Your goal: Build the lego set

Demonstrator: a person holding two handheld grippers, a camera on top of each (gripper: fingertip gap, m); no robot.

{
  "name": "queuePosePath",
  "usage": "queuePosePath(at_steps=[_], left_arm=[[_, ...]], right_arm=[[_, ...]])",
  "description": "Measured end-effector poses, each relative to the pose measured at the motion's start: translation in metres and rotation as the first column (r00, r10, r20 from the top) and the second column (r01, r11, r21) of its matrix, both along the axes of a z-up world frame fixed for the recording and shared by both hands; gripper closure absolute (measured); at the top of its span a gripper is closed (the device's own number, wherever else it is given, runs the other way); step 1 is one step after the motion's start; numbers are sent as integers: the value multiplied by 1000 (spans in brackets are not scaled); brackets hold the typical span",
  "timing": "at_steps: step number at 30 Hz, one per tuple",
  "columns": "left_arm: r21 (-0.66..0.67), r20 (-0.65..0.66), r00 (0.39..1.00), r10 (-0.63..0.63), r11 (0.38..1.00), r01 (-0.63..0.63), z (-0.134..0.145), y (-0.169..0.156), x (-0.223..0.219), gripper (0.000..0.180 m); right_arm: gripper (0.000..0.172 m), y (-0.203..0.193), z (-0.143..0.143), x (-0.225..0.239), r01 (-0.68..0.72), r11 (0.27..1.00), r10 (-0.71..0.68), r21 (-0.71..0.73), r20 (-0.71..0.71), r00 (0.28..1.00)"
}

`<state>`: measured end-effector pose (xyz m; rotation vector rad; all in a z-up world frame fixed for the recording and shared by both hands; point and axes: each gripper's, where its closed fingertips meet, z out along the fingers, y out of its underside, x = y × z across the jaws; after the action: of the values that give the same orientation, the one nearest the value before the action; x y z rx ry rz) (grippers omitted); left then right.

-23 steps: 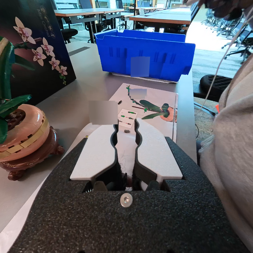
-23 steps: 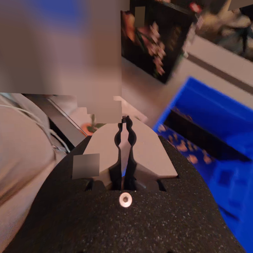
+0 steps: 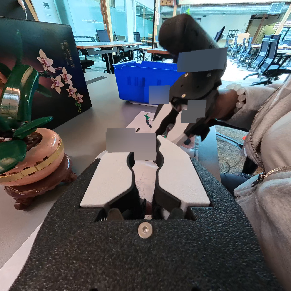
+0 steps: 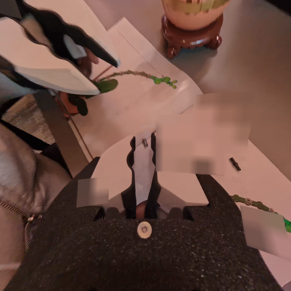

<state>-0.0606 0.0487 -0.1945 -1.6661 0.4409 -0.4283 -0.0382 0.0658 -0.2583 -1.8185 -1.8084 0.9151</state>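
Left wrist view: both jaws apart over paper sheet on grey table.

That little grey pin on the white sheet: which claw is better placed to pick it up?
The right claw, probably. It is open, pointing down at the sheet, with the little grey pin lying between its fingertips untouched. The left claw, also open, sits back, aimed across the table.

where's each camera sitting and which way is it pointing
Left wrist view: on the left gripper, low over the table, facing the blue bin; a grey sleeve shows.
Right wrist view: on the right gripper, tilted down at the printed sheet; a small grey pin lies between its open fingers.
Shared: sheet, brick-built flowerpot, black pin, each other's gripper.
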Motion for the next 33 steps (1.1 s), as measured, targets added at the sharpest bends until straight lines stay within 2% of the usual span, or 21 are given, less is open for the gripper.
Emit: queuePosePath(at_steps=[1, 3, 6, 13, 18, 26, 30, 33], left_arm=[[1, 2, 1000, 1, 1000, -1, 0, 0, 0, 158], [-1, 4, 1000, 3, 1000, -3, 0, 0, 0, 158], [-8, 7, 1000, 2, 1000, -2, 0, 1, -1, 158], [-26, 6, 1000, 4, 1000, -4, -2, 2, -1, 158], [-37, -6, 1000, -2, 999, 1, -4, 3, 1, 158], [-35, 2, 1000, -3, 999, 3, -4, 2, 0, 158], [-30, 2, 1000, -3, 1000, 3, -3, 2, 0, 159], [-29, 3, 1000, -4, 1000, 4, -3, 2, 0, 159]], right_arm=[[154, -1, 9, 1, -21, 1000, 20, -4, -46, 999], [160, 3, 22, 6, -46, 999, 47, 14, -123, 991], [168, 11, 16, 18, -65, 997, 68, 32, -101, 993], [167, 12, -4, 19, -50, 999, 50, 3, -83, 995], [167, 9, -8, 10, -37, 999, 35, -17, -95, 995], [167, -13, -8, 7, -104, 993, 99, -53, -92, 991], [167, 6, -2, 6, -25, 1000, 22, -18, -126, 992], [167, 16, -10, 8, 31, 999, -33, -15, -92, 995]])
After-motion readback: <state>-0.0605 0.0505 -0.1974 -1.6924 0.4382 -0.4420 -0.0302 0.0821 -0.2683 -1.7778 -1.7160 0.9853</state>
